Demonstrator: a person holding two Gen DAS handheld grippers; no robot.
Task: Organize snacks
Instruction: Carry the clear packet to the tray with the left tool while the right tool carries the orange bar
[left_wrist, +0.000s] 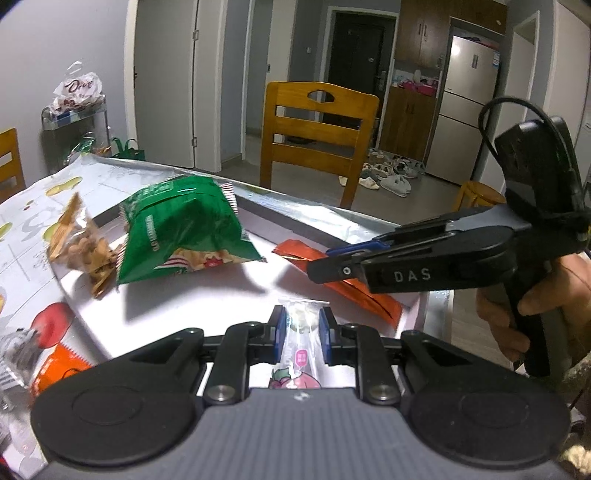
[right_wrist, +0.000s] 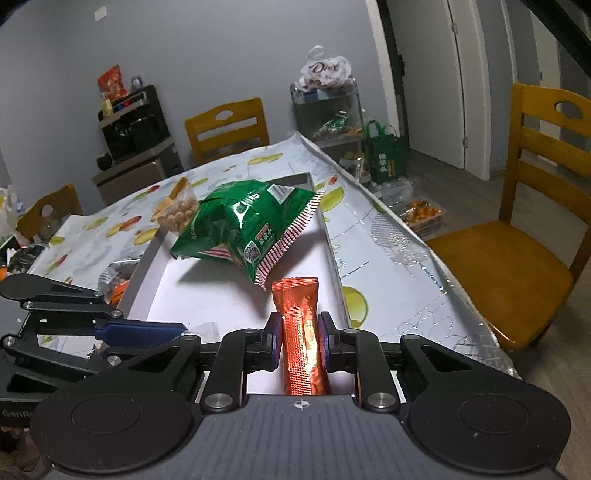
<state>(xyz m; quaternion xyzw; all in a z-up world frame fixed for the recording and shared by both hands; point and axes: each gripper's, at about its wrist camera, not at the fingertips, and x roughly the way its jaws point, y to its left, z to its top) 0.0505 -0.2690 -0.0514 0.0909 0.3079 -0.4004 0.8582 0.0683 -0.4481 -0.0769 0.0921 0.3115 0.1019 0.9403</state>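
Both cameras ride low behind their own fingers, tilted down over the white tray on the table. The left wrist view sits close above the tray's near end and looks across it toward a wooden chair and the dark door beyond, catching the right gripper from the side. The right wrist view looks along the tray's length toward the grey wall and a far chair, with the left gripper at its lower left. Both share the tray and the green bag
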